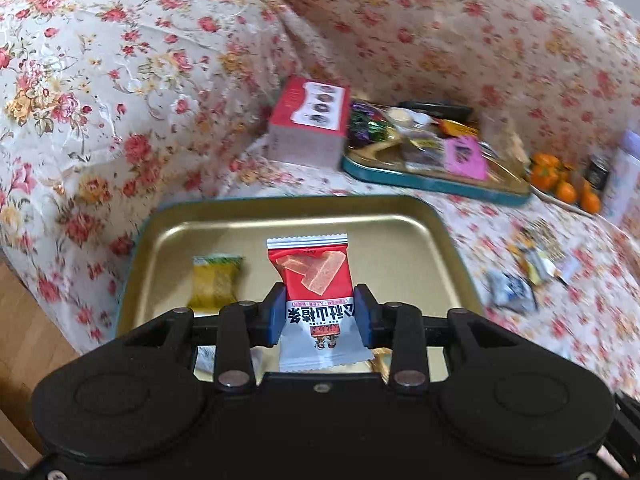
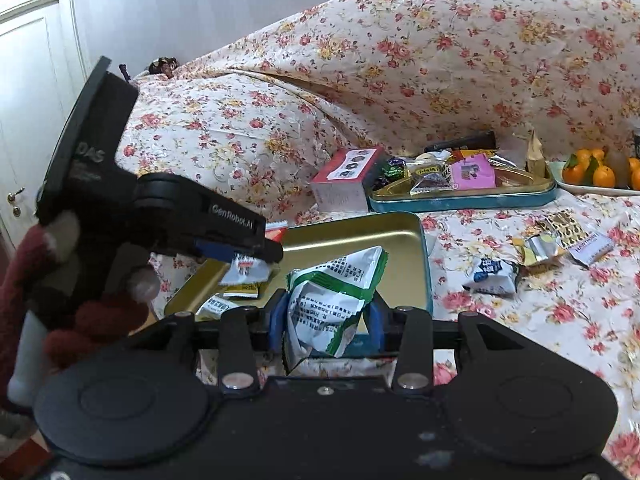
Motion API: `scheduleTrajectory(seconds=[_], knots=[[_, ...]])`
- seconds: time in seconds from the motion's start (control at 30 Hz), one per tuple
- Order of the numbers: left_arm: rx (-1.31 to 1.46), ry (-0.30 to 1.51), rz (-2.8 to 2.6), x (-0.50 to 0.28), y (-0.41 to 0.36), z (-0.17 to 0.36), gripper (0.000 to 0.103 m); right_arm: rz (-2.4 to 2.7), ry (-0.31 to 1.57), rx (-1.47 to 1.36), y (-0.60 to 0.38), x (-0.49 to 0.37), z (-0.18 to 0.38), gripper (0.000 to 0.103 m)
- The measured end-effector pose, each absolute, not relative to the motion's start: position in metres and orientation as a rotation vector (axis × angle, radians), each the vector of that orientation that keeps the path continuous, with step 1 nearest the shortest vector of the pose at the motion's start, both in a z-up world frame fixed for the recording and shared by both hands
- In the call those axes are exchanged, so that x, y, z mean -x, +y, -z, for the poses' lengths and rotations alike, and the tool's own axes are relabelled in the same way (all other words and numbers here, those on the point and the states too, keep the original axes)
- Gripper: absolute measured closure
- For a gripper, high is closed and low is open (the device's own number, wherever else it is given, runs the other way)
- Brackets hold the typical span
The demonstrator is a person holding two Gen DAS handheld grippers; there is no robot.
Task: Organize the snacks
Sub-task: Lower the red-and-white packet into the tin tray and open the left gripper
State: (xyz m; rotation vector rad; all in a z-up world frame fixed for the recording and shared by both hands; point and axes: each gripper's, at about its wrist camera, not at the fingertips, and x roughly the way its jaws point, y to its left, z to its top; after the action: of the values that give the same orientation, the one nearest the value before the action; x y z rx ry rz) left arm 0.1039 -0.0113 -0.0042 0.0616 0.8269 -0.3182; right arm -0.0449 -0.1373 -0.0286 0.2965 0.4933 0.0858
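Two light, crinkly packets are held over the gold tray [image 1: 400, 216] (best pinched mid-body): the red-and-white sachet [image 1: 316, 292] by the left gripper [image 1: 320, 312], the green-and-white bag [image 2: 332, 300] by the right gripper [image 2: 328, 320].

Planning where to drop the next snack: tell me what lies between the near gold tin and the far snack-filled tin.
In the right wrist view, only bare floral cloth separates the near gold tin from the far tin; the red box stands off to the left.
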Motion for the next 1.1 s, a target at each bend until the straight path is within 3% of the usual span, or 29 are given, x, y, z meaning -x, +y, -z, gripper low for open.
scheduleTrajectory(seconds=[1.1], knots=[[0.017,0.885,0.295,-0.148,0.026,0.029,0.058,0.053,0.600,-0.074,-0.108,-0.042,0.036,0.060]])
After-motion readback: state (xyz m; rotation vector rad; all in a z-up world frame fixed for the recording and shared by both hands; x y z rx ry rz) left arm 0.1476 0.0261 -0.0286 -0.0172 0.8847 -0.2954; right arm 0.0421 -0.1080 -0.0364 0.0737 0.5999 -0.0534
